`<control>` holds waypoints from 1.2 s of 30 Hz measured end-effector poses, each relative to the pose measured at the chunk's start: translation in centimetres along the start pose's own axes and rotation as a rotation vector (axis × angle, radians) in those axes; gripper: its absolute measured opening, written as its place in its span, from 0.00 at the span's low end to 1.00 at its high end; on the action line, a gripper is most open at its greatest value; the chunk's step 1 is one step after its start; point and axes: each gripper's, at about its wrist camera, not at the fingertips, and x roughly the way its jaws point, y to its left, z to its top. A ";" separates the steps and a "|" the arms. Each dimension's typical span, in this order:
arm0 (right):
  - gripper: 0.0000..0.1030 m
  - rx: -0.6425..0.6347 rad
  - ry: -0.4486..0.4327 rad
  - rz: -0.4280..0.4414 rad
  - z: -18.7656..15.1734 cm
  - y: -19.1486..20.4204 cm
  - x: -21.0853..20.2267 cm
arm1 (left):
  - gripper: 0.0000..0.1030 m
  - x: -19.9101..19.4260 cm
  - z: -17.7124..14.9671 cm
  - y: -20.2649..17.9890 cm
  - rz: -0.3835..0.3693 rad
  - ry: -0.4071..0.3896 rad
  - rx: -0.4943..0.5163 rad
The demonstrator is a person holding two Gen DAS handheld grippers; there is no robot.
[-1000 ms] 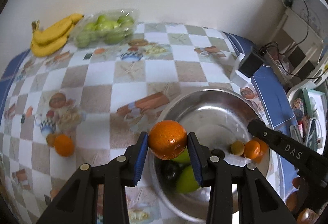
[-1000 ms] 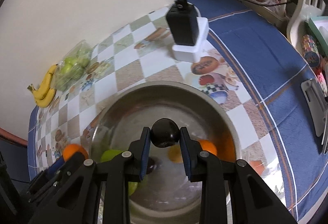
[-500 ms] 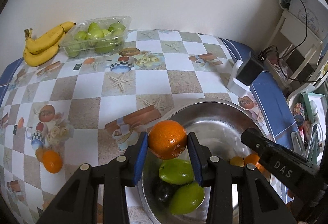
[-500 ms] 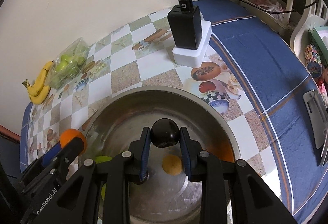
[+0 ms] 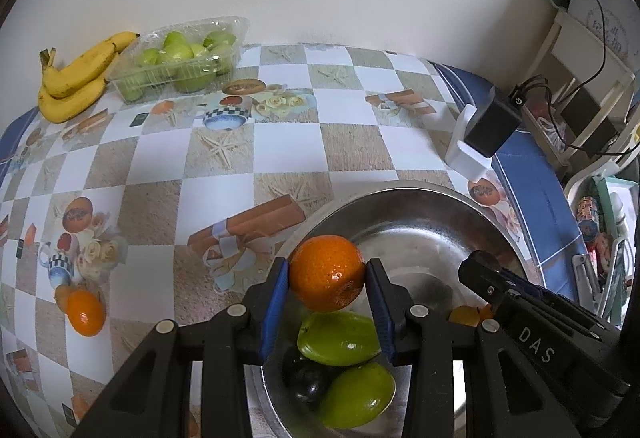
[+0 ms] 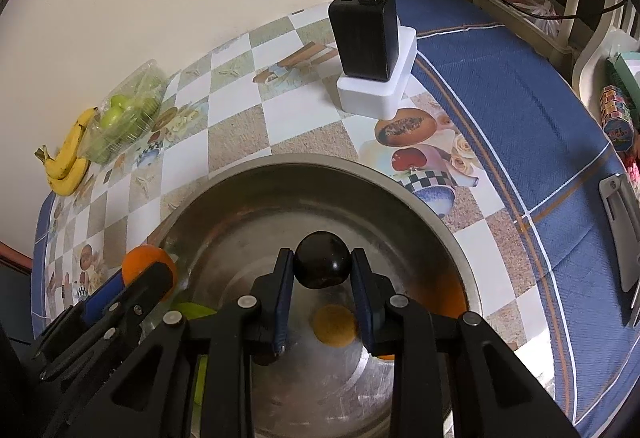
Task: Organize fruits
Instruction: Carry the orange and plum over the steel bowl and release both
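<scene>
My left gripper (image 5: 326, 276) is shut on an orange (image 5: 326, 272) and holds it over the left rim of a steel bowl (image 5: 420, 197). Two green fruits (image 5: 338, 334) and a dark plum (image 5: 306, 374) lie in the bowl below it. My right gripper (image 6: 320, 268) is shut on a dark plum (image 6: 321, 265) above the middle of the bowl (image 6: 304, 165). A small yellow-orange fruit (image 6: 334, 326) lies on the bowl floor. The left gripper and its orange (image 6: 142, 262) show at the bowl's left in the right wrist view.
Another orange (image 5: 85, 312) lies on the checked tablecloth at the left. Bananas (image 5: 76, 75) and a clear tray of green fruit (image 5: 180, 61) sit by the back wall. A black charger on a white block (image 6: 370, 49) stands behind the bowl. A chair (image 5: 580, 77) is at the right.
Both grippers have drawn back and up a little with their fruit still held. More of the bowl's contents and the back of the table show now.
</scene>
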 end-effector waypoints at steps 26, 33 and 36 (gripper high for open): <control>0.58 0.012 -0.063 0.016 0.4 0.5 -2.8 | 0.60 -1.9 0.9 0.7 0.017 0.001 -0.028; 0.57 -0.018 -0.073 0.006 0.5 1.2 -4.1 | 0.60 -3.1 1.1 3.5 0.071 0.024 -0.137; 0.57 -0.031 -0.069 0.003 0.5 1.4 -4.2 | 0.60 -3.5 0.9 5.1 0.101 0.039 -0.180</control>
